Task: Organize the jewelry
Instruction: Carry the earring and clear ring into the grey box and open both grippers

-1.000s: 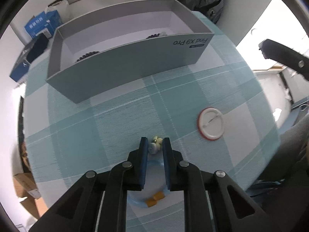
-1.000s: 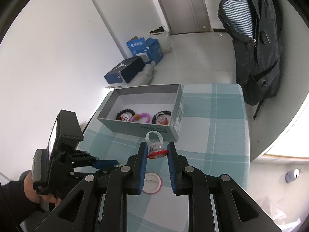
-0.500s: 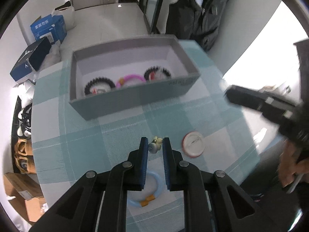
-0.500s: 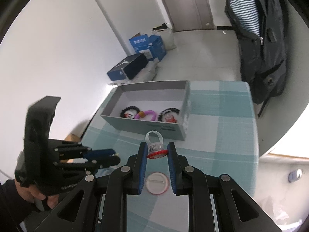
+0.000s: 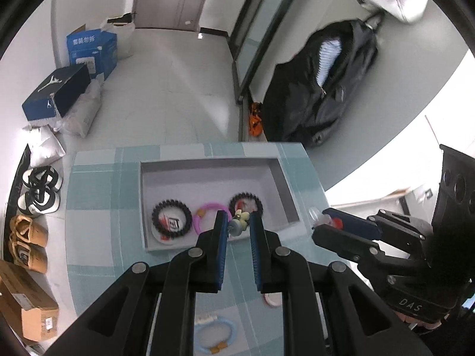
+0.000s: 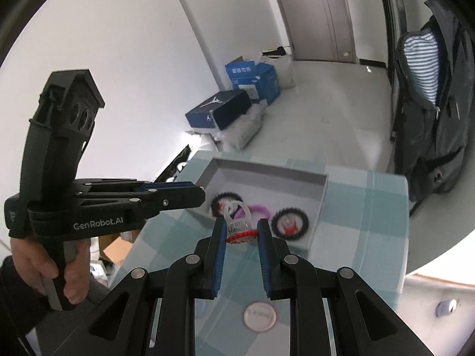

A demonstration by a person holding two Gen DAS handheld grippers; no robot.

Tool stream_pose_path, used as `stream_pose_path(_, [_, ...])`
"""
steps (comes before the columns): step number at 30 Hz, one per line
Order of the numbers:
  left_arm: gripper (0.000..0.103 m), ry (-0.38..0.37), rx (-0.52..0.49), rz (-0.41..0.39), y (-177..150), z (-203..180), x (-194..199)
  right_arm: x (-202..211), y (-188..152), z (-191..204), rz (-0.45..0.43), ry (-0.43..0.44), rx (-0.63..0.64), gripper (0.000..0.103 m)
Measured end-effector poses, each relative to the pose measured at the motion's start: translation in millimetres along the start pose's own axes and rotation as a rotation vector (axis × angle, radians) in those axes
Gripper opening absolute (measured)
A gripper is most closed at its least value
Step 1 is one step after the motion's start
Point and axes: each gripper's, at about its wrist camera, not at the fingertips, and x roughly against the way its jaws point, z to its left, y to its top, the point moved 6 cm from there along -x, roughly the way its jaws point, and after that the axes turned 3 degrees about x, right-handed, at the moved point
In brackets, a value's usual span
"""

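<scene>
My left gripper (image 5: 237,227) is shut on a small pale charm ring (image 5: 238,225) and holds it high above the near wall of the grey box (image 5: 207,163). The box holds two black bead bracelets (image 5: 171,217) (image 5: 246,200) and a pink bracelet (image 5: 209,209). My right gripper (image 6: 240,231) is shut on a clear ring with a red-edged top (image 6: 239,228), in the air short of the box (image 6: 267,172). It also shows in the left wrist view (image 5: 323,222) at the right of the box.
A blue bracelet (image 5: 215,336) and a round red-rimmed badge (image 6: 259,314) lie on the teal checked cloth (image 5: 98,207) near me. A dark backpack (image 6: 430,103) leans at the wall beyond the table. Boxes and shoes lie on the floor at the left.
Both grippers have risen with their rings. The left one has come forward over the box's near wall, and the right one has drawn closer to the box.
</scene>
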Motion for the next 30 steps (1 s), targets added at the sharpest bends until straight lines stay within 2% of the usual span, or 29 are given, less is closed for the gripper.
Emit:
stream_pose_path(10, [0.011, -0.060, 0.090, -0.007, 19.2, 17.3, -14.6, -36.0, 16.9, -14.3, 0.064, -0.005, 0.027, 0.020])
stream_pose_path(15, [0.011, -0.072, 0.107, 0.005, 24.6, 24.9, -22.0, -52.1, 16.8, -22.3, 0.086, 0.026, -0.019, 0.020])
stream_pose_path(20, [0.010, -0.097, 0.146, 0.035, 26.8, 31.8, -32.5, -61.5, 14.9, -27.2, 0.101, 0.036, -0.036, 0.020])
stream_pose_path(24, [0.011, -0.075, 0.119, 0.064, 24.1, 30.3, -42.0, -64.6, 14.9, -28.3, 0.099, 0.042, -0.046, 0.020])
stream_pose_path(30, [0.011, -0.090, 0.140, 0.106, 19.9, 33.8, -52.6, -68.0, 14.9, -31.4, 0.104, 0.047, -0.058, 0.022])
